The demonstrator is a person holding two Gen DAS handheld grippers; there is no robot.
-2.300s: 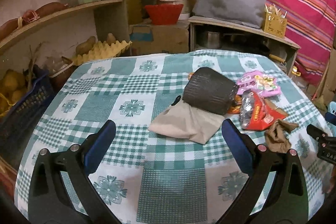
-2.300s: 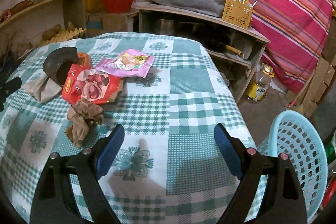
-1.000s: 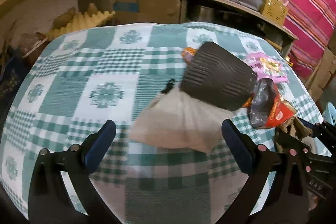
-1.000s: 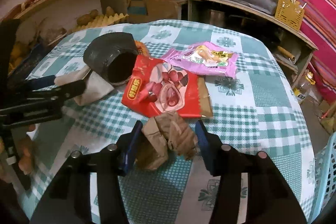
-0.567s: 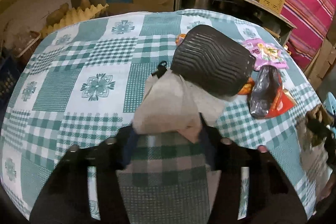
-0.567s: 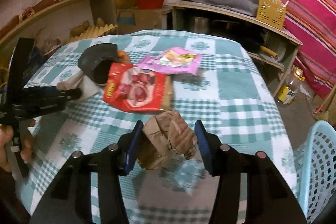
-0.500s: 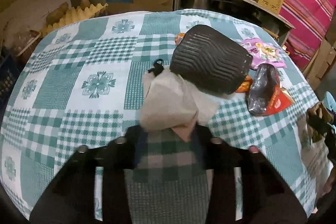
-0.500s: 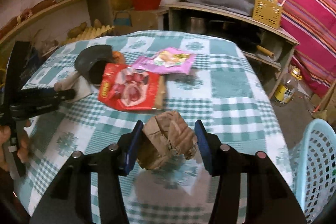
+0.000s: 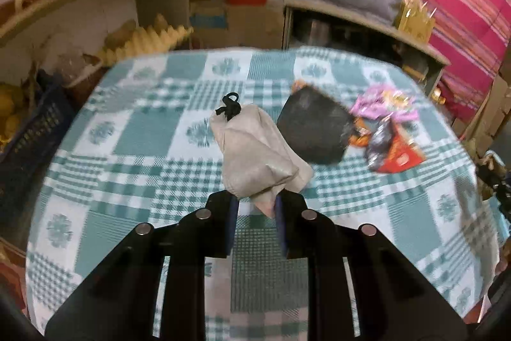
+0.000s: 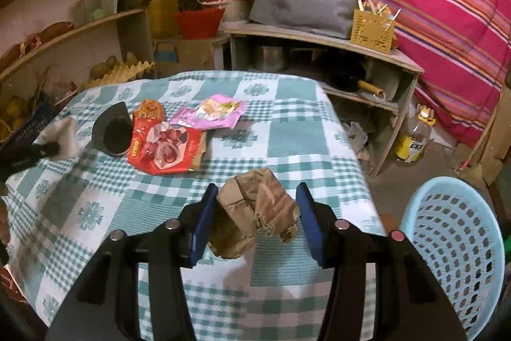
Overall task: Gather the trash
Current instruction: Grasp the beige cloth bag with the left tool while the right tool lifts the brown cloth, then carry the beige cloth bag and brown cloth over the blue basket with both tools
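While my left gripper has just been closing, the left wrist view shows it pinching only the lower corner of the grey cloth pouch, which hangs clear above the checked tablecloth. I judge that thin bite could slip and drop it beside the black cup.

In the right wrist view, my right gripper squeezes the crumpled brown paper between both pads, near the blue basket. Loose folds dangle; releasing early could miss the rim. 2 wrappers, red and pink, lie on the cloth.
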